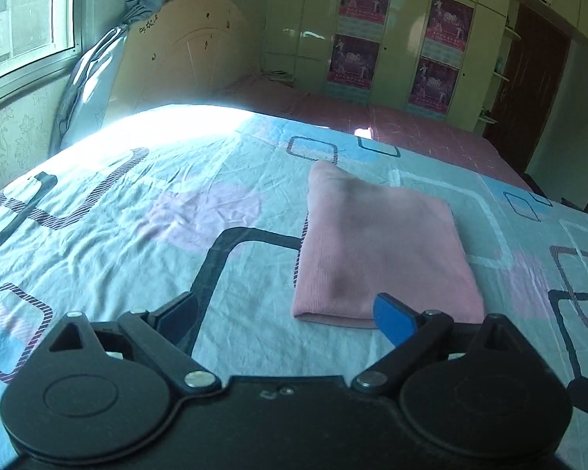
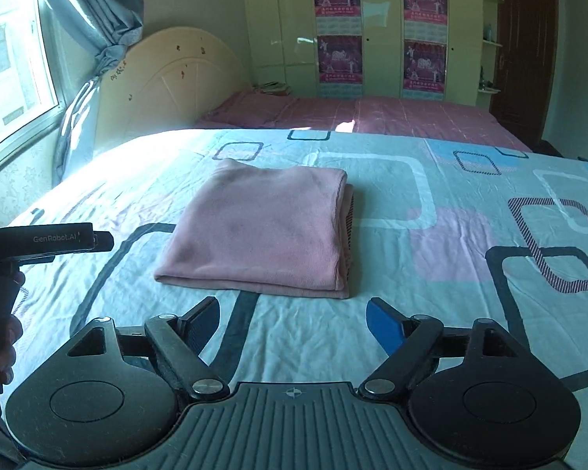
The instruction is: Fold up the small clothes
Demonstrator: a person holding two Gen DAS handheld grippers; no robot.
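- Pink garment (image 2: pixel 262 231) lies folded on the bed (image 2: pixel 431 313); your left tongs (image 1: pixel 286 313) and right tongs (image 2: pixel 292 323) gape empty.
- Dip low again and a pad could snag its near edge, undoing the fold.

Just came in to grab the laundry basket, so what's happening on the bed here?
A person is folding small clothes using a handheld gripper in each hand. A pink garment lies folded into a neat rectangle on the patterned bedsheet. The left gripper and the right gripper are both open and empty, held above the sheet on the near side of the garment, touching nothing. The fold looks finished.
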